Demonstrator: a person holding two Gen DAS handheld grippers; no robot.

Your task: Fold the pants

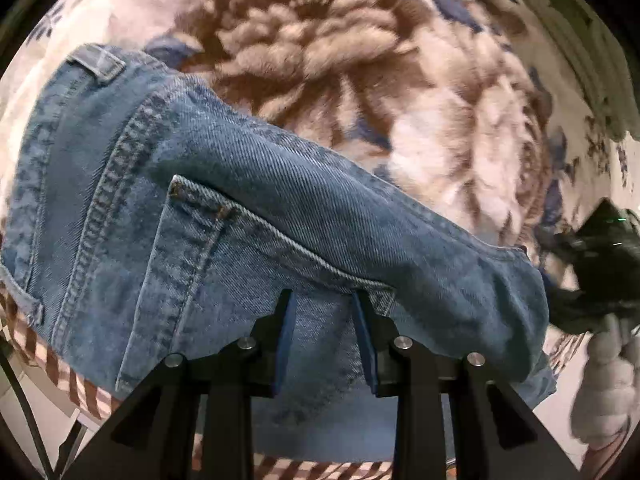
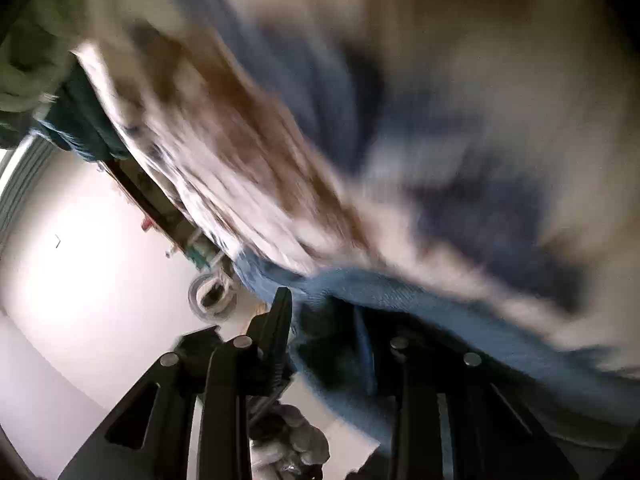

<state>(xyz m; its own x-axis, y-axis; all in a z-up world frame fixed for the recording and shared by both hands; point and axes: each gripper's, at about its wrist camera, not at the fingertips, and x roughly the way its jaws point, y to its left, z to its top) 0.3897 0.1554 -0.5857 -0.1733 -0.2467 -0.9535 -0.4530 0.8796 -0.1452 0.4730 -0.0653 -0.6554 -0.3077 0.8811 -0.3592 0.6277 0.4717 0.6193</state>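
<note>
Left wrist view, jeans point(image 1: 248, 216) bunched between left hand-held gripper point(image 1: 325, 300) fingers

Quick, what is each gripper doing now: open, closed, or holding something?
Left gripper: closed on the jeans, denim pinched between its fingers.
Right gripper: closed on a fold of the jeans; this view is blurred.

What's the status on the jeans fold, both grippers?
Left gripper shut on jeans near pocket. Right gripper shut on denim edge, view blurred. Jeans lie on floral blanket. Nothing obstructing.
</note>
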